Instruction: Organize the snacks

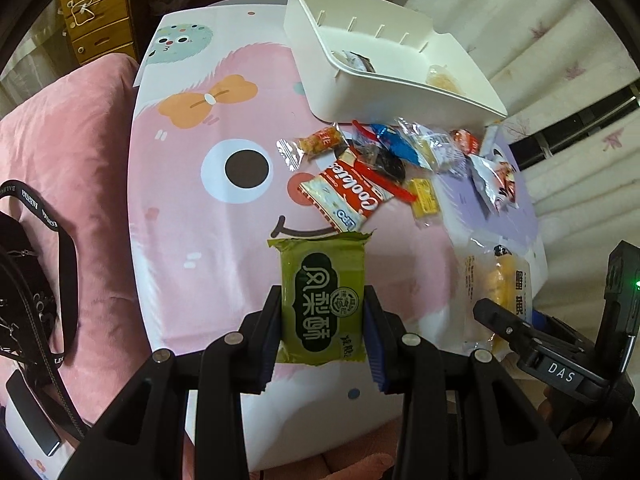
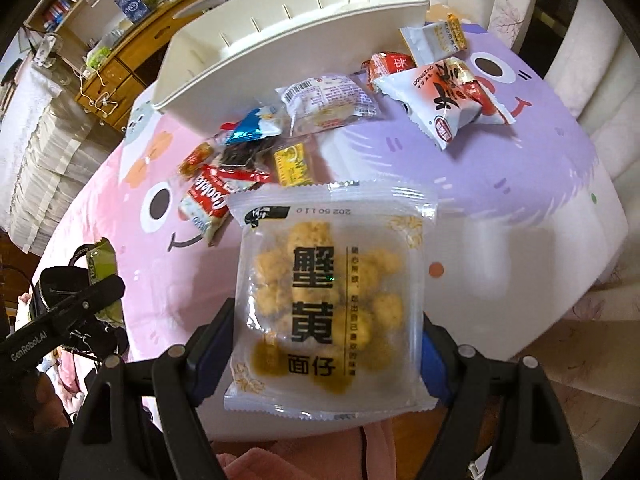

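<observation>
My left gripper is shut on a green pastry packet, held above the pink side of the cartoon tablecloth. My right gripper is shut on a wide clear packet of yellow crab-roe noodle bites, its pads pressing both side edges. A white plastic bin stands at the table's far side with a couple of snacks inside. Loose snacks lie in front of it: a red Cookies pack, a small yellow packet, a blue wrapper and a white-and-red bag.
A pink cushion with a black strap lies left of the table. Wooden drawers stand behind. A cream patterned curtain hangs on the right. The right gripper's body shows low right in the left wrist view.
</observation>
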`<state>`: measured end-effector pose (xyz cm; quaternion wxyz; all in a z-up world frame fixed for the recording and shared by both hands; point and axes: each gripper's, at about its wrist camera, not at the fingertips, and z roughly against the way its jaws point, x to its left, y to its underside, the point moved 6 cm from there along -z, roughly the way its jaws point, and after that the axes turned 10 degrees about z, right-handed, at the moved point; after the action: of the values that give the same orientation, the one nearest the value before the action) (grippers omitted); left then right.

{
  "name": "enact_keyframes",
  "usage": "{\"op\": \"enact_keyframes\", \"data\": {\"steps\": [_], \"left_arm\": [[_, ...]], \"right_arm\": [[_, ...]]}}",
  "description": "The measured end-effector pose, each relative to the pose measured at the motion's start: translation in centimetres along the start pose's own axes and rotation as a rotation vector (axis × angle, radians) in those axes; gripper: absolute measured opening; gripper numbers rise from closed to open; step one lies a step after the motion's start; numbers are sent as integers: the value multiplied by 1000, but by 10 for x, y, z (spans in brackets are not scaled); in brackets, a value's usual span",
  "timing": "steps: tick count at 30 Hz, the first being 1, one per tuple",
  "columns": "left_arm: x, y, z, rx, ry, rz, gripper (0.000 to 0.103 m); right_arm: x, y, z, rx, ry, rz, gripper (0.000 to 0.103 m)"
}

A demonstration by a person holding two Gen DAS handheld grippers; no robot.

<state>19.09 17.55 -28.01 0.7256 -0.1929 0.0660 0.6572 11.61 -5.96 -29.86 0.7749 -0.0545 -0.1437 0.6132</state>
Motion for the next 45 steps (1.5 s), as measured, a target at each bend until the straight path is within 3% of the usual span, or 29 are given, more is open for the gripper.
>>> {"op": "enact_keyframes", "data": {"steps": [5,14,20,31,45], "left_arm": [[-2,8,15,-18,14,-15,36],[-16,1,31,-68,15,-6,36],[-38,-15,37,-123,-35,5,36],[-75,-73,54,-235,-68,113,36],[-130,-167,58,-379,-124,147,36]], "right_arm": [[2,9,17,-39,4,7,80],[0,-5,30,-77,-18,59,80],[-8,-28,39,-85,-37,138,80],[-51,-100,58,-125,-82,242,80],[-82,-221,62,-213,-137,405,80]]}}
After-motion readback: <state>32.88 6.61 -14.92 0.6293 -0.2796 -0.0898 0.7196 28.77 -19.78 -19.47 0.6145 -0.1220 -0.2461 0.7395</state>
